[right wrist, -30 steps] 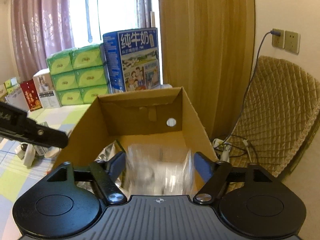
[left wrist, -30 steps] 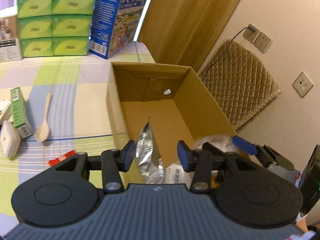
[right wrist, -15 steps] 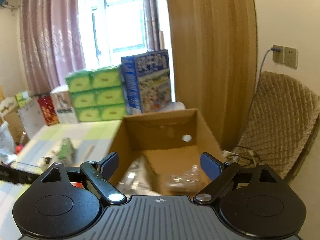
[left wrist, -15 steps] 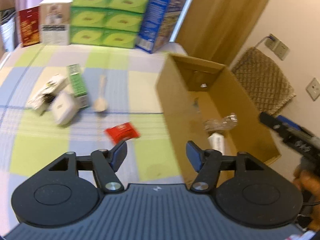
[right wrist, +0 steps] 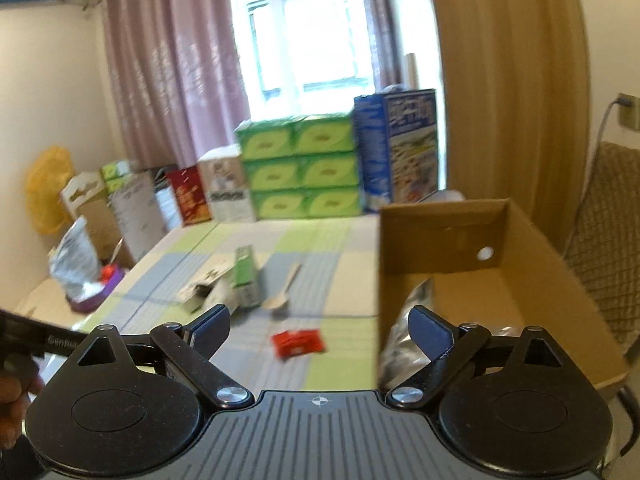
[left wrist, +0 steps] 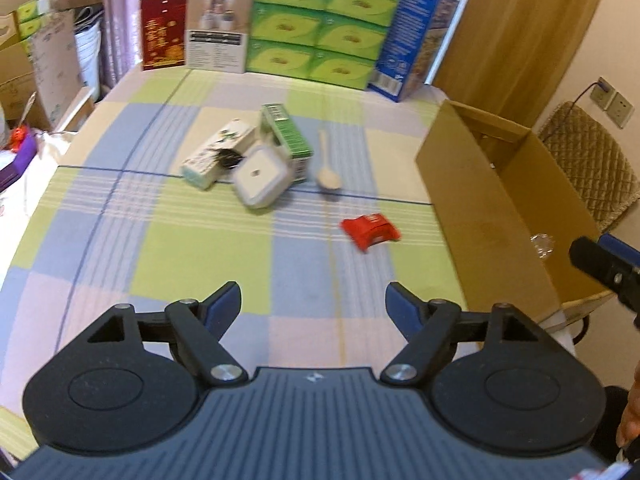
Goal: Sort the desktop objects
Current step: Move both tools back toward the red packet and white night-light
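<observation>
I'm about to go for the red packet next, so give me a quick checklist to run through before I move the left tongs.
1. Left tongs open and empty: ok.
2. Right tongs open and empty: ok.
3. Red packet lying alone on the tablecloth, nothing touching it: ok.
4. Path from left tongs to packet unobstructed: ok.
5. Cardboard box open-topped beside the packet: ok.
6. Room left in box: cannot tell from the left view.

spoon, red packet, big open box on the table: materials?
Spoon: pale beige, matte; looks like wood or bamboo, could be plastic.
Red packet: glossy, creased film, likely a plastic wrapper.
Open box: brown matte corrugated cardboard, judging by its folded flaps and punched hole.
</observation>
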`<action>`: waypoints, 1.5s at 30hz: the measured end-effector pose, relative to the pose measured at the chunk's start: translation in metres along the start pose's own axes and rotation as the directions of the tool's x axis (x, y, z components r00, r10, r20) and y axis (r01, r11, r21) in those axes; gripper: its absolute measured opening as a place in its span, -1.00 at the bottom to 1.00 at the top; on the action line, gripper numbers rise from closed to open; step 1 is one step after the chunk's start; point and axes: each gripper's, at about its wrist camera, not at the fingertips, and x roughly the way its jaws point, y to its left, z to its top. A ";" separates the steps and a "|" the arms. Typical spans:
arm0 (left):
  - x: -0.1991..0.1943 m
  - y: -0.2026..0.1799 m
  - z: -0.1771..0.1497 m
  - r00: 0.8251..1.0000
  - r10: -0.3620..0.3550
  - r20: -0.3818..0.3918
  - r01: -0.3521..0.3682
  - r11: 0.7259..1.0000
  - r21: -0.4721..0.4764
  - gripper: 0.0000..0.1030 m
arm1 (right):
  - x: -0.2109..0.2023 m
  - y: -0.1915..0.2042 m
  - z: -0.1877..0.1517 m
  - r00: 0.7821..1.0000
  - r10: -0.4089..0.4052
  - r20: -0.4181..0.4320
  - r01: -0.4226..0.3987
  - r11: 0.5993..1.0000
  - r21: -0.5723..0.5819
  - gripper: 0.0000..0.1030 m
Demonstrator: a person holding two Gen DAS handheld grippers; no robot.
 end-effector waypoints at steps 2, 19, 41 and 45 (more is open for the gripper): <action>-0.002 0.007 -0.003 1.000 0.027 0.002 -0.027 1.000 0.005 0.52 | 0.005 0.010 -0.004 1.000 0.013 -0.009 -0.013 1.000 -0.019 0.81; 0.027 0.060 -0.010 0.991 0.131 -0.033 -0.131 0.991 0.016 0.63 | 0.079 0.045 -0.025 0.995 0.041 -0.093 -0.051 0.993 -0.107 0.81; 0.106 0.065 0.015 0.990 0.116 -0.080 -0.109 0.990 0.090 0.62 | 0.176 0.016 -0.037 0.982 -0.020 -0.190 0.001 0.995 -0.104 0.81; 0.115 0.064 0.018 0.990 0.111 -0.083 -0.103 0.989 0.103 0.62 | 0.188 0.012 -0.039 0.978 -0.024 -0.207 0.003 0.995 -0.102 0.81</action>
